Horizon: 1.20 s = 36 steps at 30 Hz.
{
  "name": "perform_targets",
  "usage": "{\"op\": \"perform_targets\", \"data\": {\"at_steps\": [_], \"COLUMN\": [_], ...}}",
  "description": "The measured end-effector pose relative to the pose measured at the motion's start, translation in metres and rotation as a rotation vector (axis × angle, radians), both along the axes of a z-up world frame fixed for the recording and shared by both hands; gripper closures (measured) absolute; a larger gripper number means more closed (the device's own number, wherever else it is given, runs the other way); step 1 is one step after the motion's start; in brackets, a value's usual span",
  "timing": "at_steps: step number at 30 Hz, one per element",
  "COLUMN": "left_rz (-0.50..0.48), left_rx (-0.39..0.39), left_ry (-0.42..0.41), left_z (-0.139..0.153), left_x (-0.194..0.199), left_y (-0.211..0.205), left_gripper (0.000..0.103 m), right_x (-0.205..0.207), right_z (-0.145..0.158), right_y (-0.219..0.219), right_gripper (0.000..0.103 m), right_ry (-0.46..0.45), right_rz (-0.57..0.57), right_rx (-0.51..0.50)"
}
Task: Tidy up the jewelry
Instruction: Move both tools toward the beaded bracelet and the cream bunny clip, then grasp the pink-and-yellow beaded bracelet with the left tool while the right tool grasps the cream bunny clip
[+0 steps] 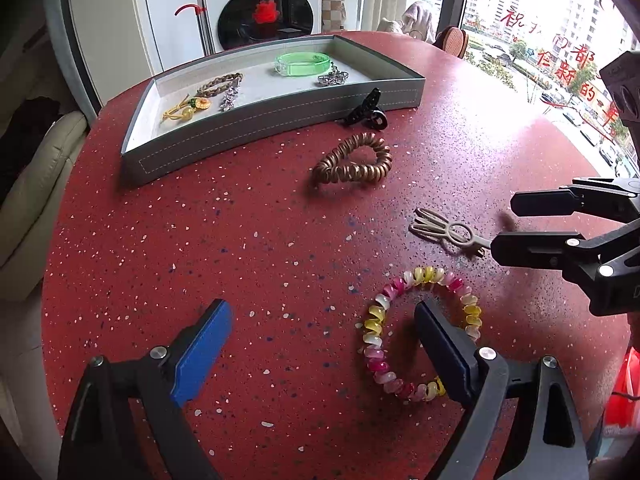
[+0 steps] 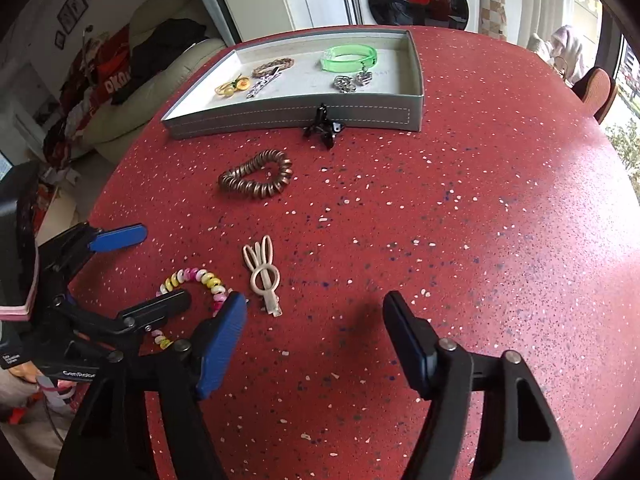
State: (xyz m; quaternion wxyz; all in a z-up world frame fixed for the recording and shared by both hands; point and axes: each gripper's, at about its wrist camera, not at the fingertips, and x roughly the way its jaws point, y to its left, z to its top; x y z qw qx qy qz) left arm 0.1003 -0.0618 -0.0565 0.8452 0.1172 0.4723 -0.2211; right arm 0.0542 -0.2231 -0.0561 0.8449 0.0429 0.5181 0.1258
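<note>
A grey tray [image 1: 256, 120] [image 2: 360, 114] at the table's far side holds a green bangle [image 1: 303, 63] [image 2: 349, 58], a braided band, a yellow flower tie and silver pieces. On the table lie a black claw clip [image 1: 366, 113] [image 2: 322, 126], a brown spiral hair tie [image 1: 352, 165] [image 2: 256, 179], a beige rabbit hair clip [image 1: 448, 233] [image 2: 263, 274] and a pink-yellow spiral hair tie [image 1: 384, 320] [image 2: 200, 280]. My left gripper [image 1: 324, 320] [image 2: 160, 268] is open, one finger inside the pink-yellow tie's ring. My right gripper [image 2: 316, 312] [image 1: 506, 222] is open and empty, just right of the rabbit clip.
The round red speckled table [image 2: 480, 220] curves away at its edges. A washing machine [image 1: 260, 4] and a cream sofa [image 2: 152, 92] stand beyond it, with a window on the right.
</note>
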Motion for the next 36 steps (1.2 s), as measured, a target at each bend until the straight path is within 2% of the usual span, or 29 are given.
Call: {"op": "perform_targets", "data": {"at_steps": [2, 4, 12, 16, 18, 22, 23, 24, 26, 27, 36], "left_rz": [-0.013, -0.016, -0.047, -0.067, -0.073, -0.104, -0.113, -0.118, -0.118, -0.116, -0.07], "left_rx": [-0.002, 0.004, 0.008, 0.008, 0.003, 0.003, 0.005, 0.01, 0.004, -0.007, -0.091], "left_ry": [-0.003, -0.006, -0.023, -0.023, -0.018, -0.017, -0.017, -0.019, -0.015, -0.008, 0.039], "left_z": [0.001, 0.002, 0.005, 0.006, 0.007, 0.008, 0.008, 0.008, 0.008, 0.008, 0.01], "left_x": [-0.002, -0.002, -0.007, -0.009, -0.01, -0.015, -0.016, -0.017, -0.017, -0.016, -0.011], "left_y": [-0.002, -0.003, -0.009, -0.012, -0.013, -0.018, -0.019, -0.02, -0.021, -0.02, -0.006], "left_gripper": [0.005, 0.005, 0.022, 0.033, 0.037, 0.061, 0.073, 0.076, 0.076, 0.076, 0.076], "right_x": [-0.003, -0.004, 0.001, -0.001, -0.001, -0.003, -0.004, -0.004, -0.005, -0.006, -0.009], "right_z": [-0.001, -0.003, -0.005, -0.005, -0.004, -0.004, -0.004, -0.004, -0.004, -0.003, 0.001], "right_y": [0.007, 0.016, 0.036, 0.044, 0.046, 0.046, 0.046, 0.045, 0.043, 0.042, 0.028], "right_gripper": [0.04, 0.044, 0.058, 0.073, 0.085, 0.086, 0.086, 0.086, 0.088, 0.094, 0.094], "right_ry": [-0.01, -0.02, -0.058, -0.076, -0.077, -0.08, -0.079, -0.079, -0.079, -0.079, -0.072], "right_rz": [0.039, 0.075, 0.132, 0.163, 0.174, 0.164, 0.159, 0.152, 0.14, 0.132, 0.053], "right_rx": [-0.01, -0.033, -0.113, -0.18, -0.185, -0.19, -0.185, -0.183, -0.181, -0.177, -0.123]}}
